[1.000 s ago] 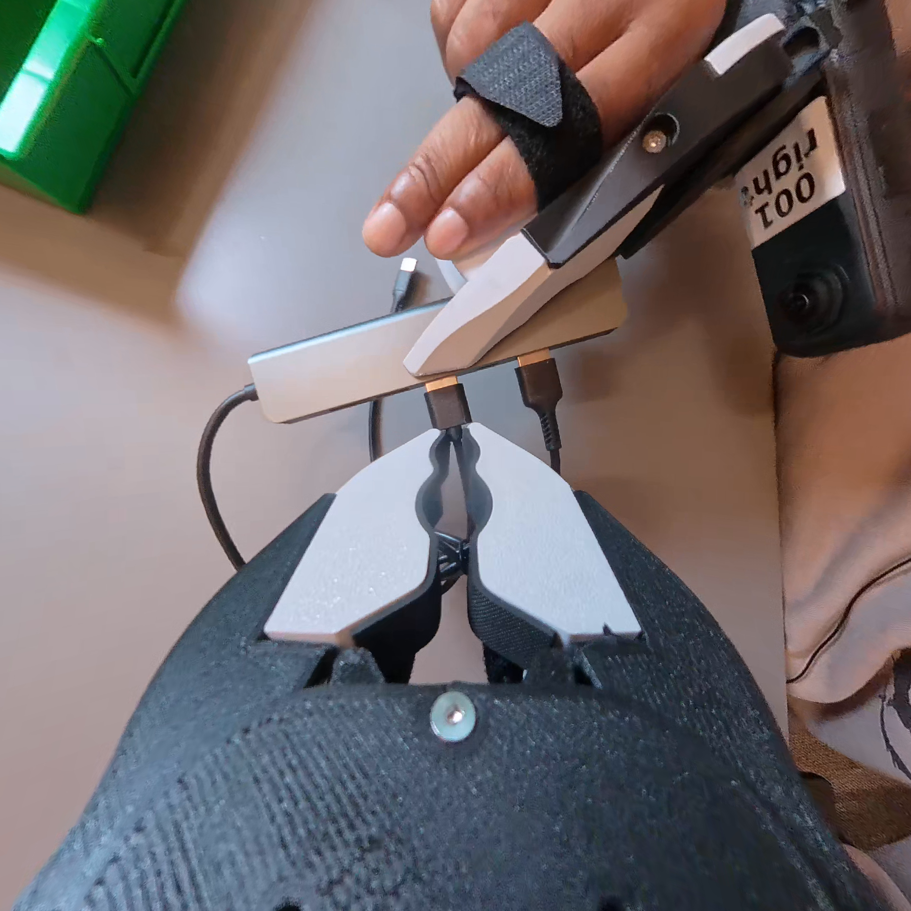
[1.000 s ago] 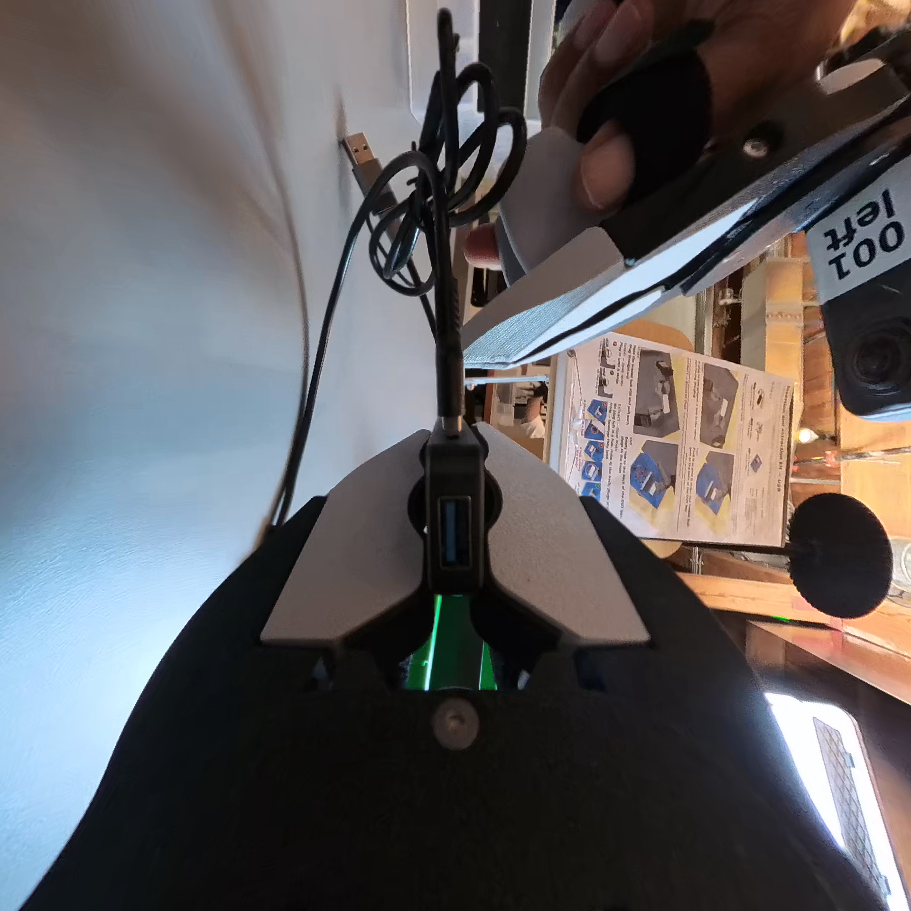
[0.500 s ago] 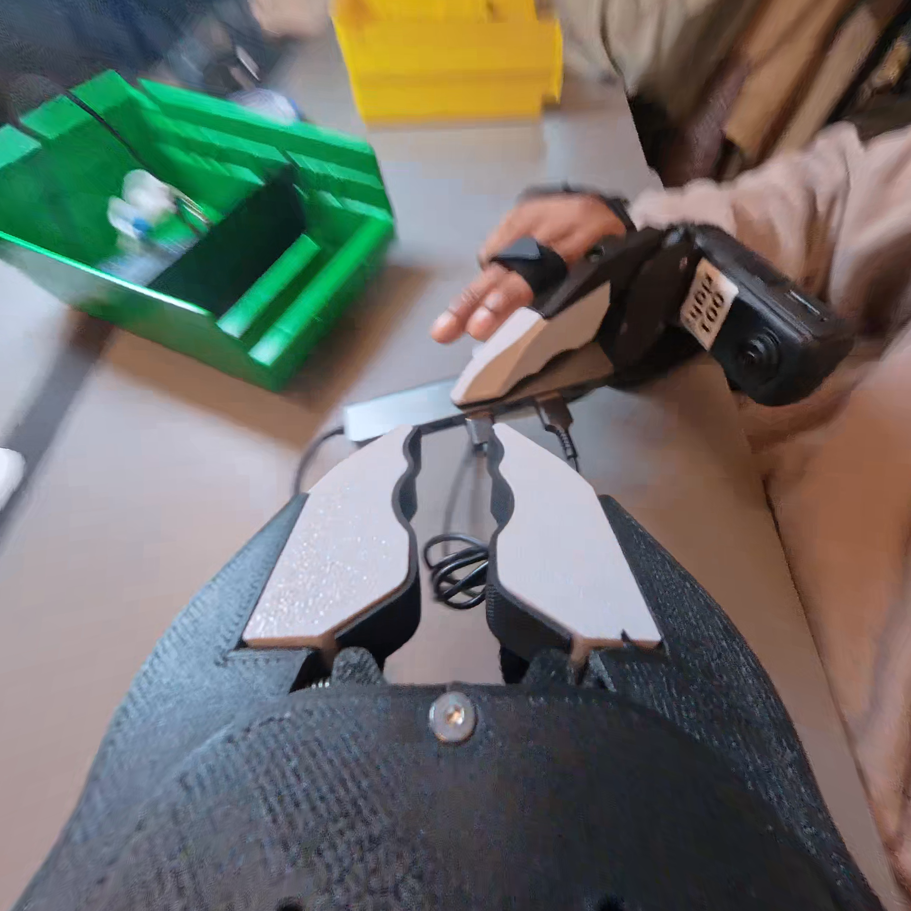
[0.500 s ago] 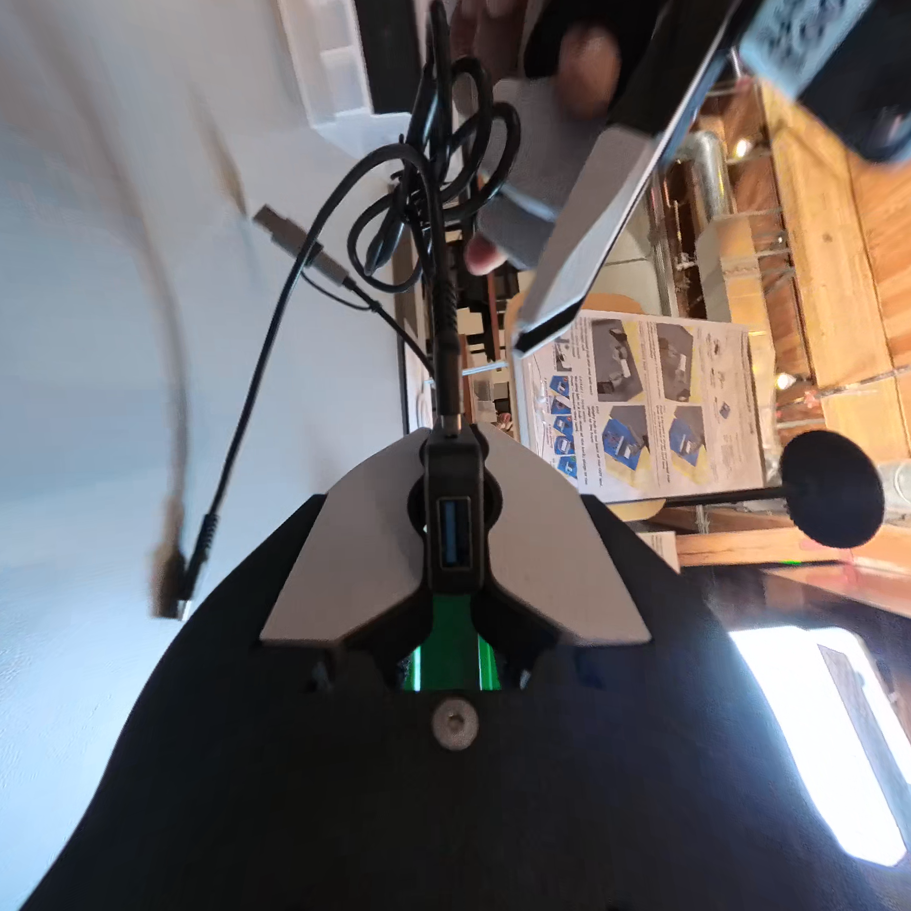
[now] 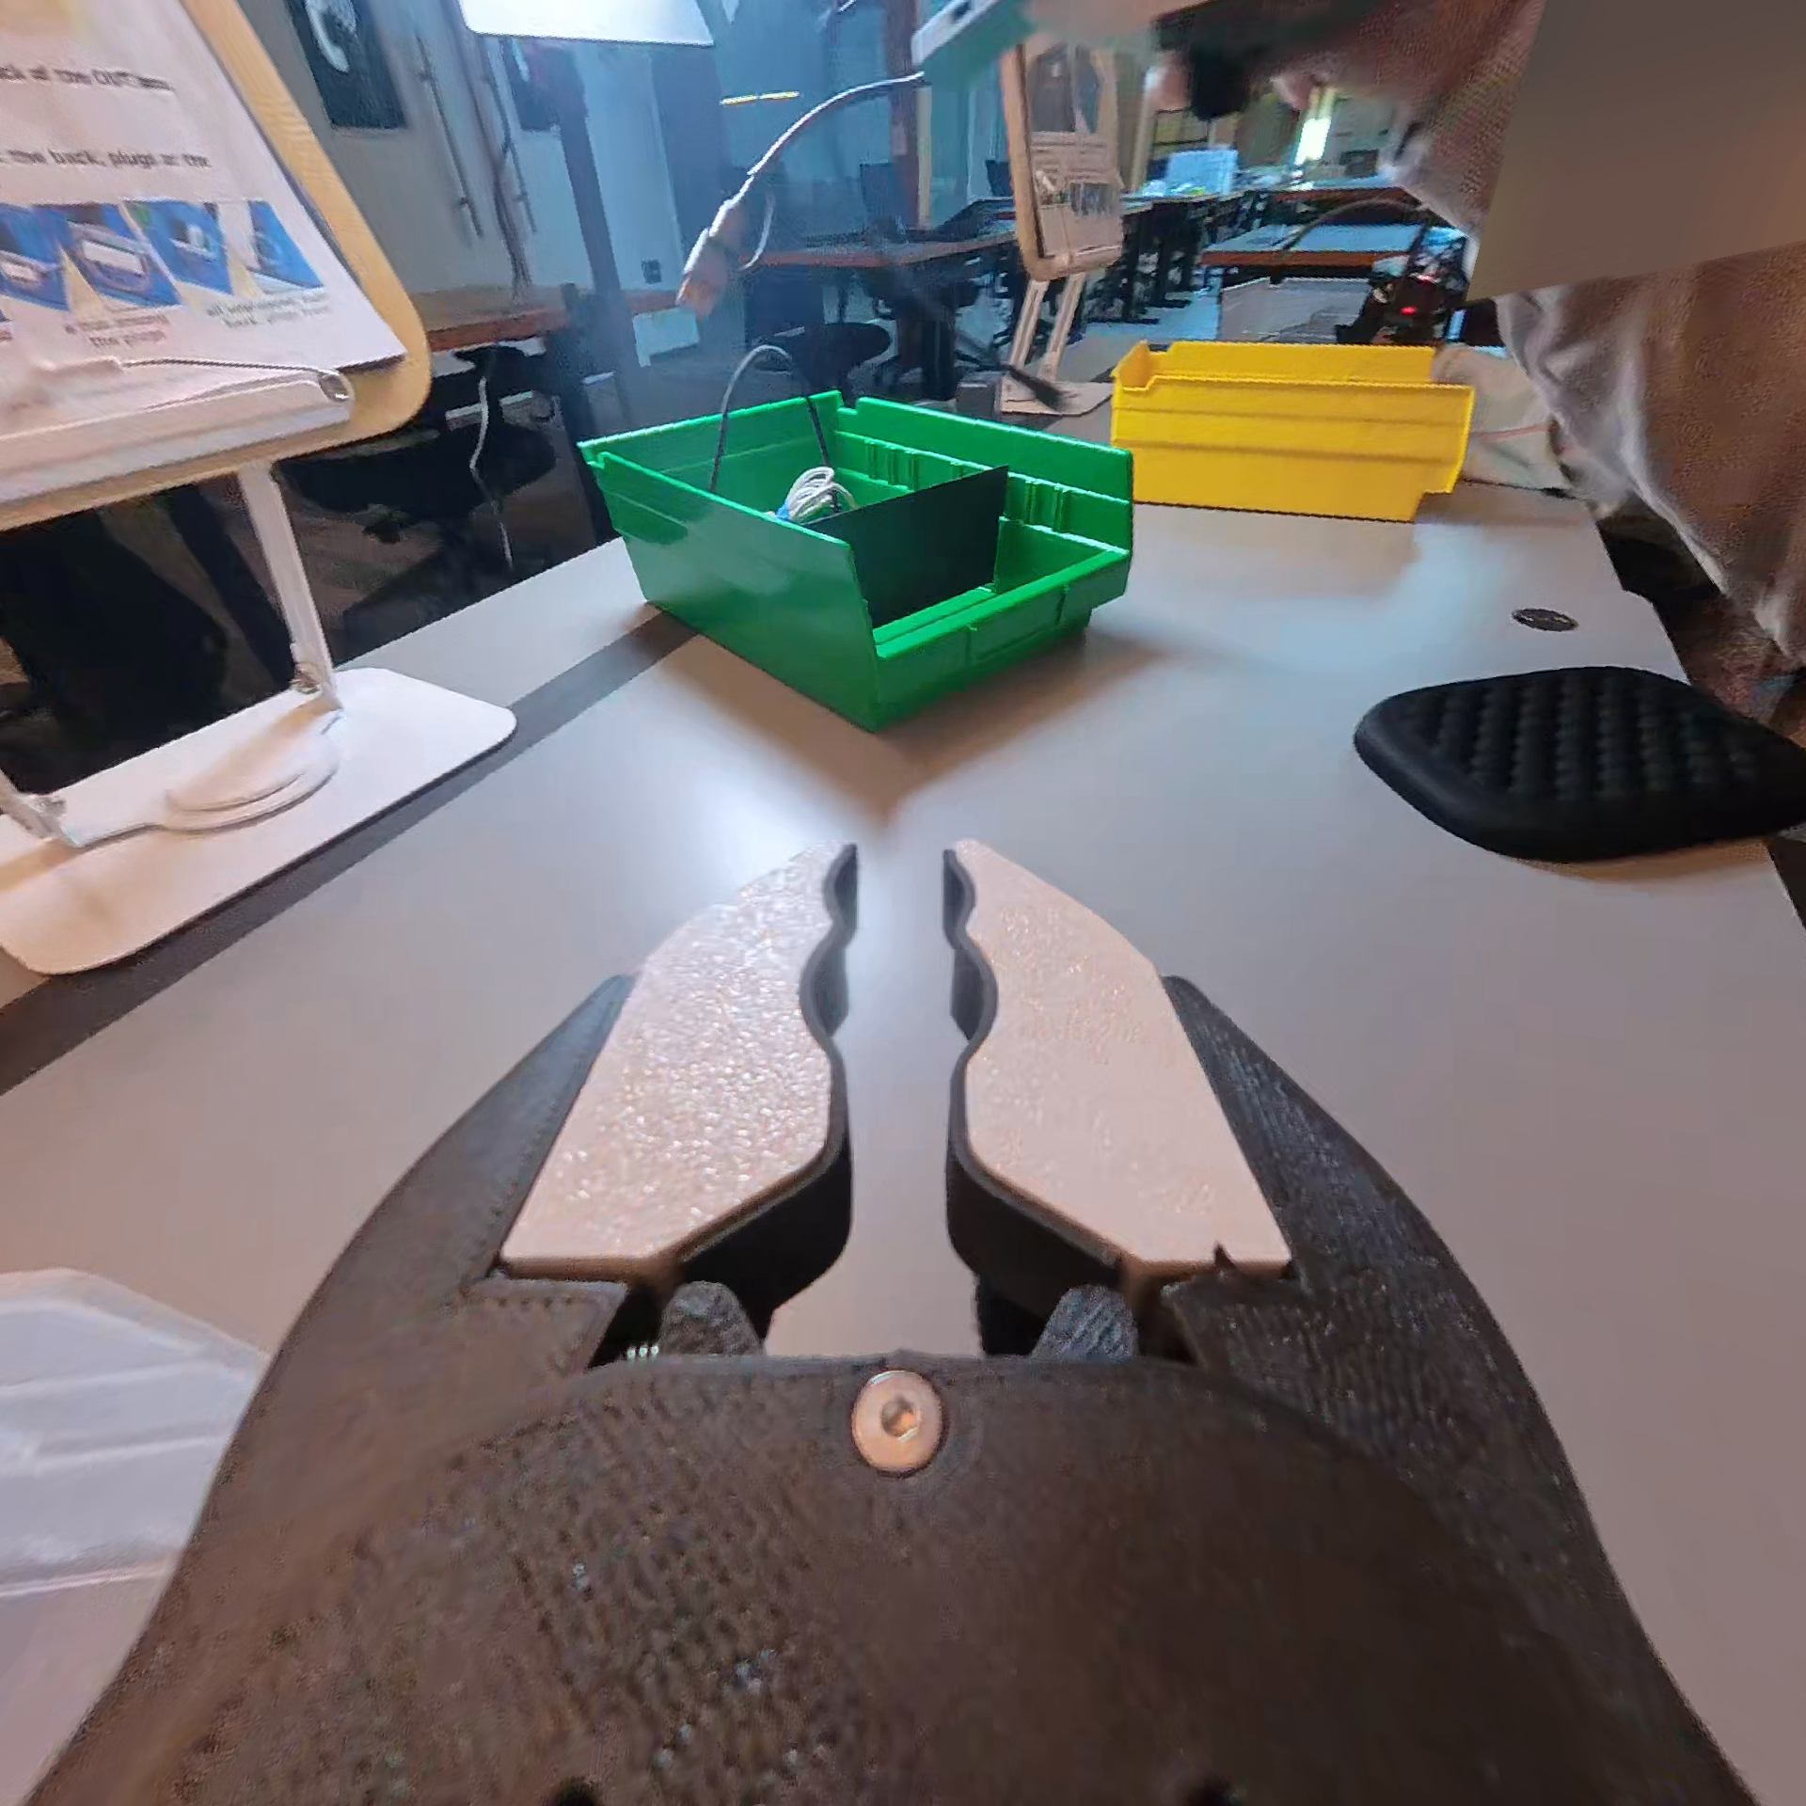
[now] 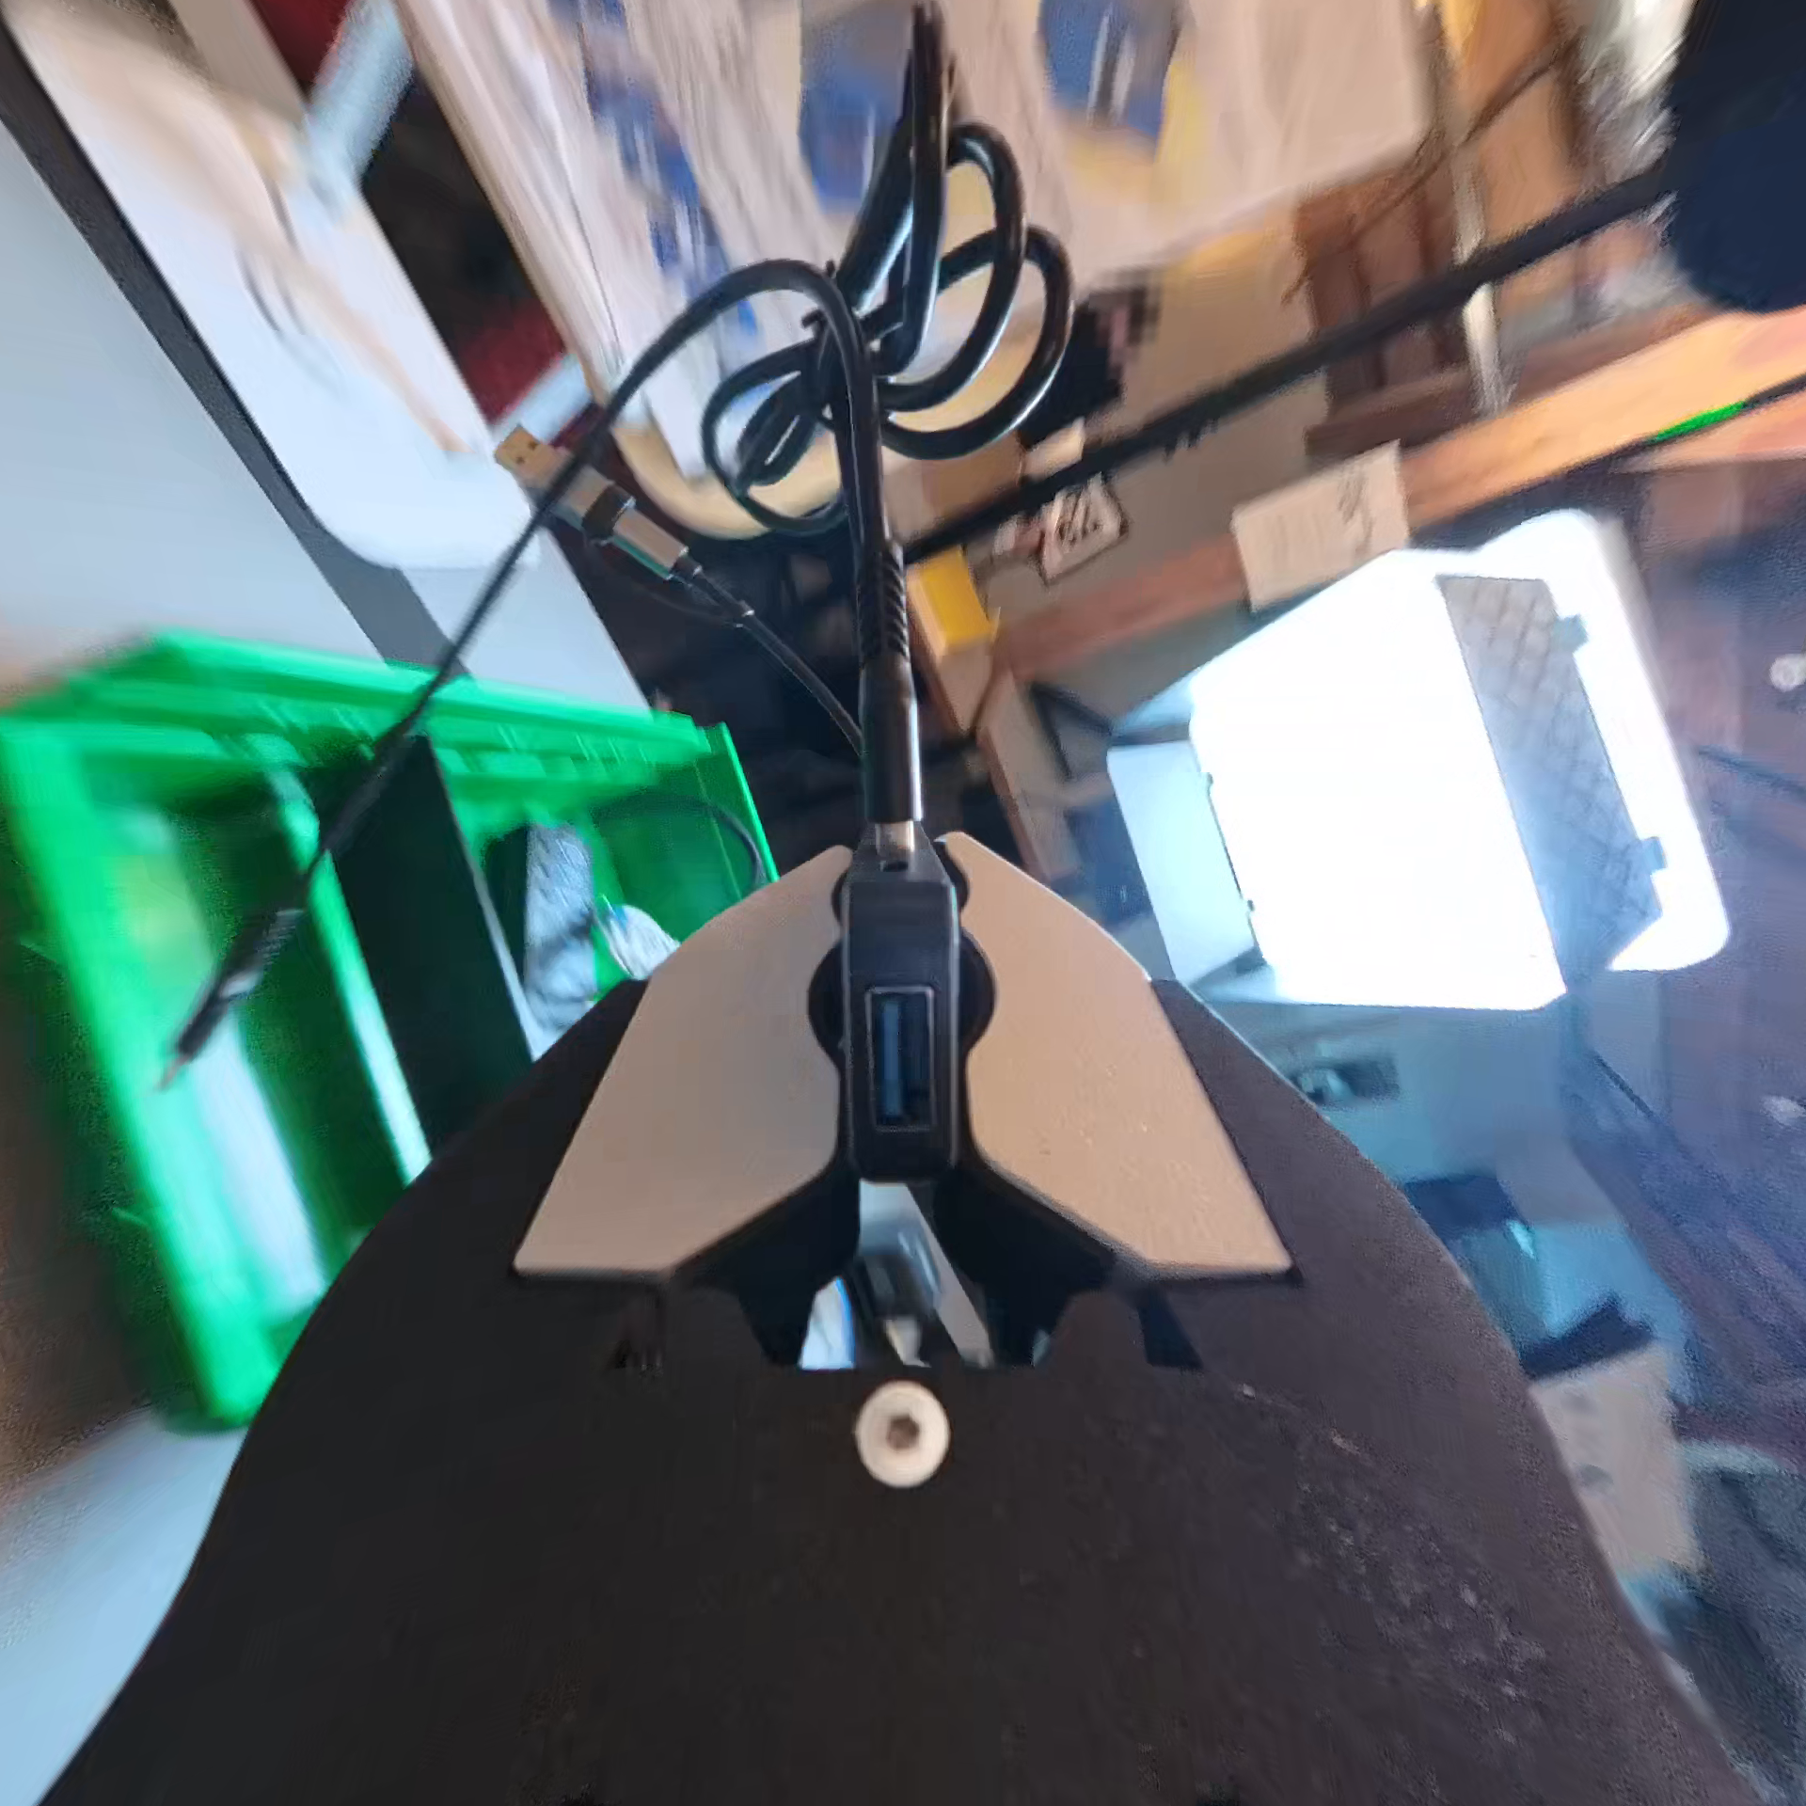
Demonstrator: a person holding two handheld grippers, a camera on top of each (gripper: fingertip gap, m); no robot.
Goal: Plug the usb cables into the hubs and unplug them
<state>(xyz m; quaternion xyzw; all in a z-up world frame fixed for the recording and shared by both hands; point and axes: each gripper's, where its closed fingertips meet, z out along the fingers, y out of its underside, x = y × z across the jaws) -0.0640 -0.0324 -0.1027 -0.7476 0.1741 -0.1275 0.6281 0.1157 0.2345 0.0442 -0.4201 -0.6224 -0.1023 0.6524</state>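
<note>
I am holding the left gripper (image 5: pixel 899 860) low over the grey tabletop (image 5: pixel 1270 977), fingers slightly parted, gripping nothing. The right gripper (image 6: pixel 899 860), lifted, is clamping the dark slim USB hub (image 6: pixel 899 1026), black cables (image 6: pixel 880 391) dangling.

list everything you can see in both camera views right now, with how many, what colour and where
Green bin: one, green, mid-table, wires inside.
Yellow bin: one, yellow, far right.
Document stand: one, white, left.
Padded rest: one, black, right.
Table: one, grey.
USB hub: one, dark, blue port, in the right grip.
Cables: black, tangled, hanging from hub.
Left hand-held gripper: open, empty.
Right hand-held gripper: shut on hub.
</note>
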